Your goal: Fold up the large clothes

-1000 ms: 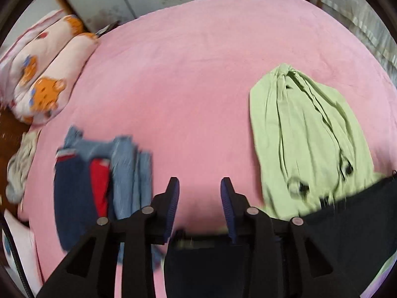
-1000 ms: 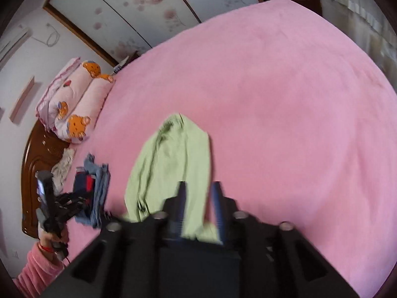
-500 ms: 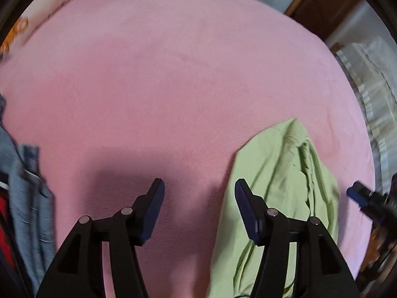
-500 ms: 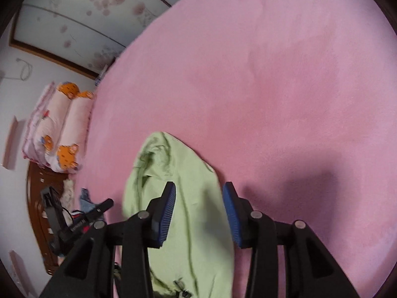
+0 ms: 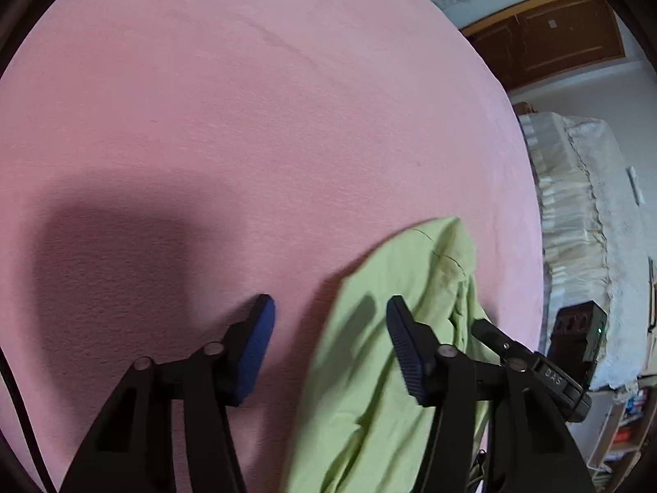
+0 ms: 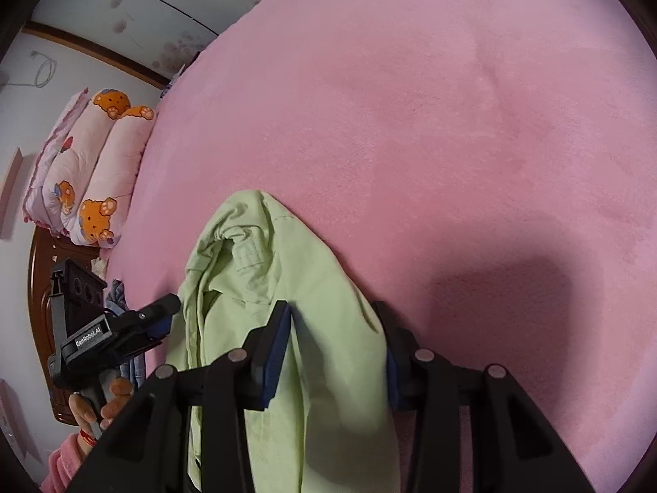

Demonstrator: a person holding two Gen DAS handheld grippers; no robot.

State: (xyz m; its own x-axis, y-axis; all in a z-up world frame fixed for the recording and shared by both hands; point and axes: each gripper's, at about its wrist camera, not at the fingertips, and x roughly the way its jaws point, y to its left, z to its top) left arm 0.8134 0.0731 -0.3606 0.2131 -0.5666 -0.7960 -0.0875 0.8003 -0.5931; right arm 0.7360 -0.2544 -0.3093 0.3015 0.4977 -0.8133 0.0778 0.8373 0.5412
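Near the front edge of a bed covered by a pink fleece blanket (image 5: 246,115) lies a light green garment (image 6: 263,287), loosely bunched lengthwise, with its rounded upper end pointing toward the middle of the bed. Both hand-held grippers hover over it with jaws spread apart, and neither is gripping any cloth. The left gripper (image 5: 328,328) straddles the garment's left edge, so one blue-padded finger is over bare blanket and the other over green fabric. The right gripper (image 6: 336,337) sits above the garment's right half, with green cloth filling the gap between its fingers. At the head of the bed rest pink pillows (image 6: 82,164) printed with orange bears, in front of a dark wooden headboard (image 6: 41,287). A white lace-covered piece of furniture (image 5: 583,246) stands beyond the bed's right edge.
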